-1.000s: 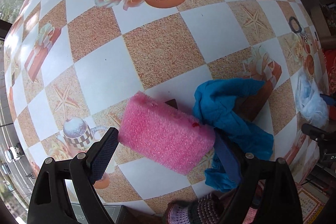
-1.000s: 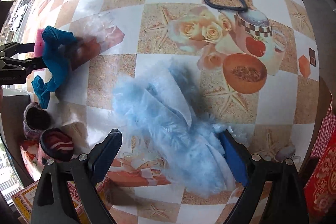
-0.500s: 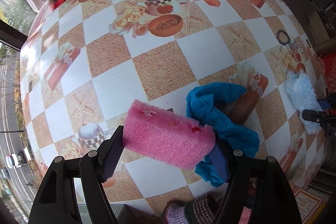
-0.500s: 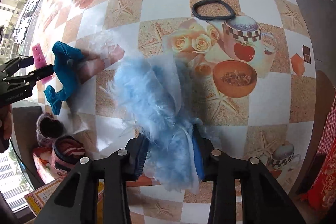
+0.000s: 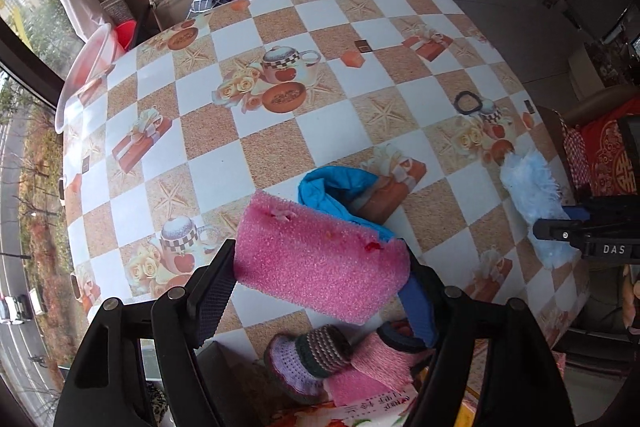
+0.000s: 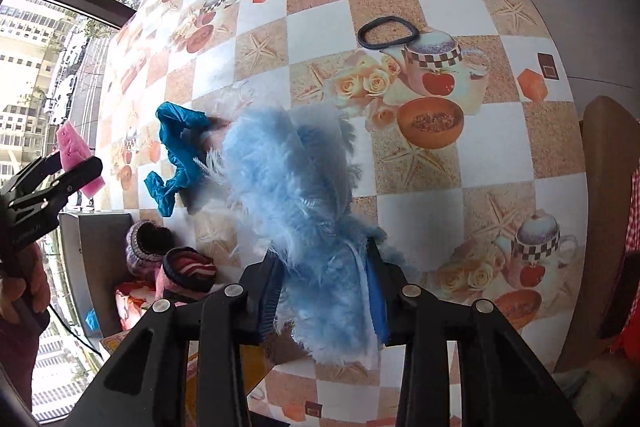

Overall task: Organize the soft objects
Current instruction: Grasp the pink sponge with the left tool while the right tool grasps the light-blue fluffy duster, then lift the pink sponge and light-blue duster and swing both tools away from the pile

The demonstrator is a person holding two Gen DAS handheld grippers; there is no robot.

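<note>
I have the left gripper clamped on the pink sponge and the right gripper clamped on the blue fluffy cloth, both lifted clear, probably for the box of knitted items at the near edge.

A cloth lies on the desk; a rubber ring sits farther back, knitted hats off its near edge.
</note>
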